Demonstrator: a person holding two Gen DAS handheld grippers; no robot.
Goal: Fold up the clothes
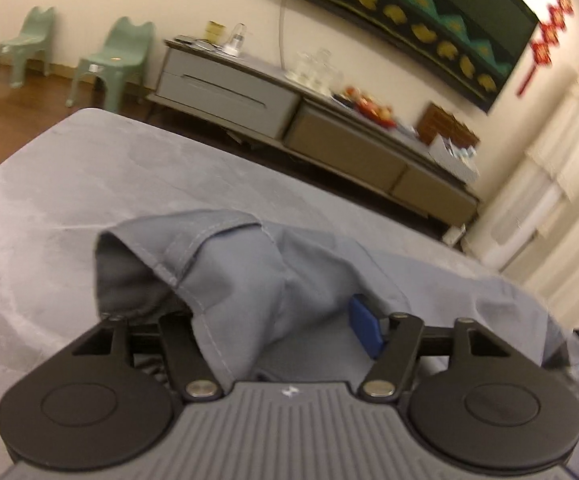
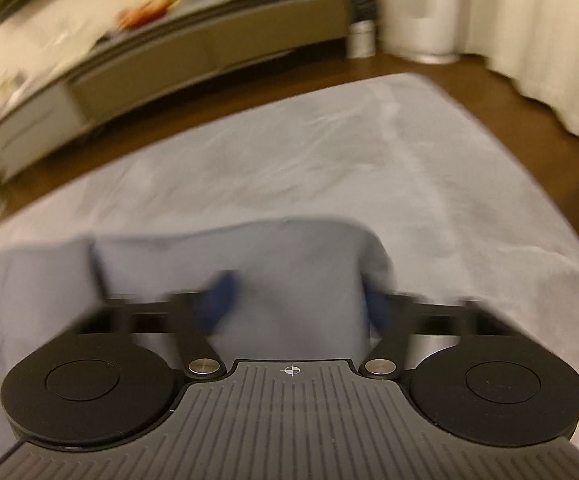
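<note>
I count one blue-grey garment (image 1: 273, 280) lying on one grey bed (image 1: 69, 184), and two hand-held grippers, left (image 1: 281, 328) and right (image 2: 293, 312). Behind, I see two green chairs (image 1: 117, 56), one long cabinet (image 1: 309, 132) and one wall picture (image 1: 409, 12).

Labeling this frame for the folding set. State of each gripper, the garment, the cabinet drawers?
Left gripper: fingers apart, grey-blue garment bunched between them.
Right gripper: fingers apart, cloth between; blurred, grip unclear.
Grey-blue garment: lifted, draped over both grippers, hem opening gaping.
Grey bed sheet: spread, lightly creased.
Cabinet drawers: closed.
</note>
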